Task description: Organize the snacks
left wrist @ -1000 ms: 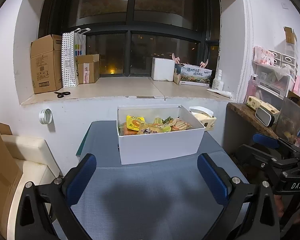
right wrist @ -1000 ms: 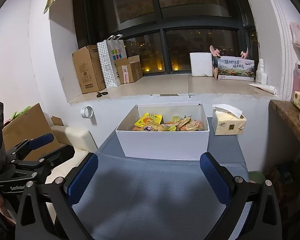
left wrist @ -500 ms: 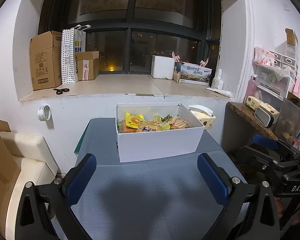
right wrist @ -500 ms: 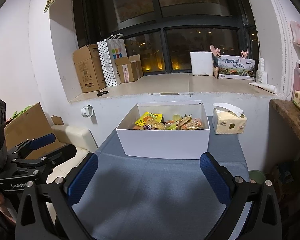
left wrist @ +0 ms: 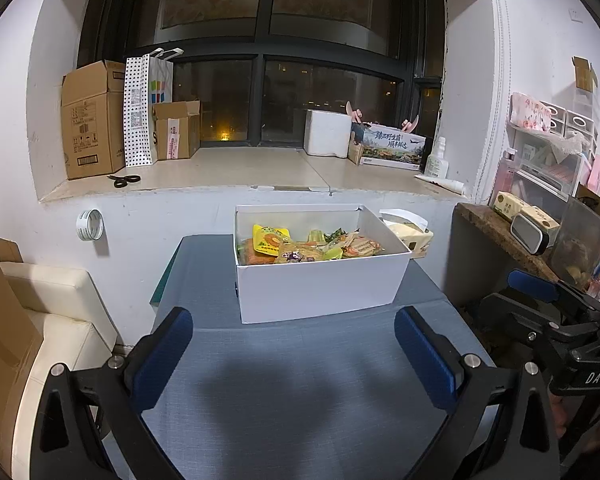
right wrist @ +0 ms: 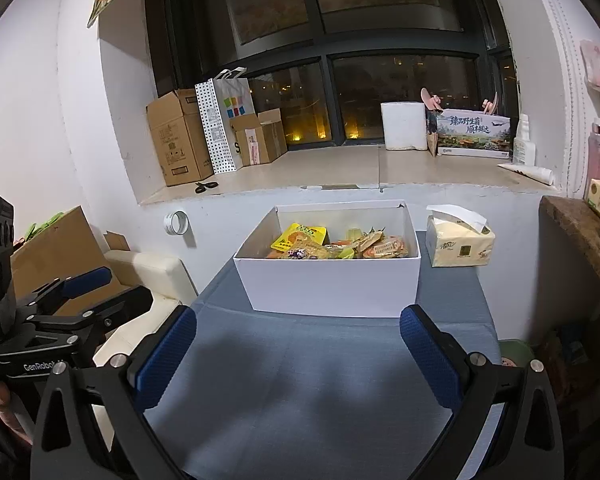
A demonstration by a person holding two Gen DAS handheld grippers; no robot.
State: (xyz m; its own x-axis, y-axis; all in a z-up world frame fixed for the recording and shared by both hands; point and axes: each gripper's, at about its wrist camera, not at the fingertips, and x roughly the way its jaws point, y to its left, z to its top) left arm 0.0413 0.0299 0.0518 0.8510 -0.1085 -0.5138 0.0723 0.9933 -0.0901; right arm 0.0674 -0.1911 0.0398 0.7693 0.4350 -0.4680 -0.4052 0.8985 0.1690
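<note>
A white open box stands at the far end of a grey-blue table, against the wall. It holds several snack packets, a yellow one on top. The box also shows in the right wrist view, with the snack packets inside. My left gripper is open and empty, above the near part of the table. My right gripper is open and empty, also short of the box. Each gripper shows in the other's view, at the side.
A tissue pack sits right of the box. A windowsill behind holds cardboard boxes, a paper bag, scissors and cartons. A cream seat is at left, a wooden shelf at right.
Both views have tilted up and drawn back slightly; the box sits a little higher and farther in frame. Both grippers stay open and empty.
</note>
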